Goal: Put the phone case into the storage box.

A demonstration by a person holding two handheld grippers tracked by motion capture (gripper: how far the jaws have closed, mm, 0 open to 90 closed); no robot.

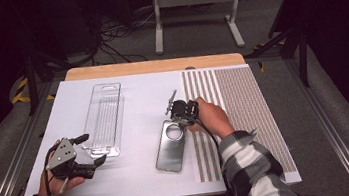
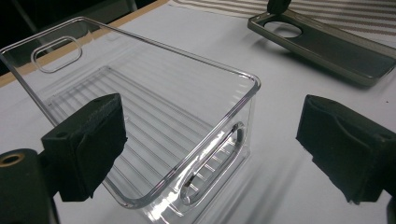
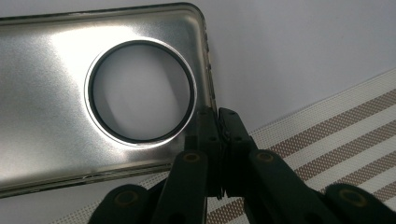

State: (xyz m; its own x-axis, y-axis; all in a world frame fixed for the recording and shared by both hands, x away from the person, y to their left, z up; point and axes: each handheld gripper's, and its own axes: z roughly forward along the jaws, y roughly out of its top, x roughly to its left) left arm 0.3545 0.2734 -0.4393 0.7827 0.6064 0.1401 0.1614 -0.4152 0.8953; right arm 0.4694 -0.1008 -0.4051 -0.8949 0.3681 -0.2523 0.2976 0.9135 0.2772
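**Metal lid pinched at its edge, clear box waiting**

Metal catches the light in the high view: a grey lid (image 1: pixel 171 146) with a round hole lies on the white desk (image 1: pixel 133 108), and the right claw (image 1: pixel 181 120) sits at its far end, beside the hole, gripped by the person's right hand (image 1: pixel 213 118). A striped mat (image 1: pixel 243 99) lies just to the right of that claw. Well off to the left, the left claw (image 1: pixel 92 149) rests at the near end of a clear plastic box (image 1: pixel 103 118), its two tips spread apart, one on either side of the box's near corner.

In the left gripper view the left claw (image 2: pixel 210 149) stands wide open, holding nothing; the clear box (image 2: pixel 140 107) sits straight ahead between the pads without touching them. The lid (image 2: pixel 327 46) lies farther off to the upper right, its far end lifted slightly off the desk.

In the right gripper view the right claw (image 3: pixel 218 121) is pressed together on the rim of the lid (image 3: pixel 46 93), just right of the round hole, at the edge bordering the striped mat (image 3: pixel 336 126).
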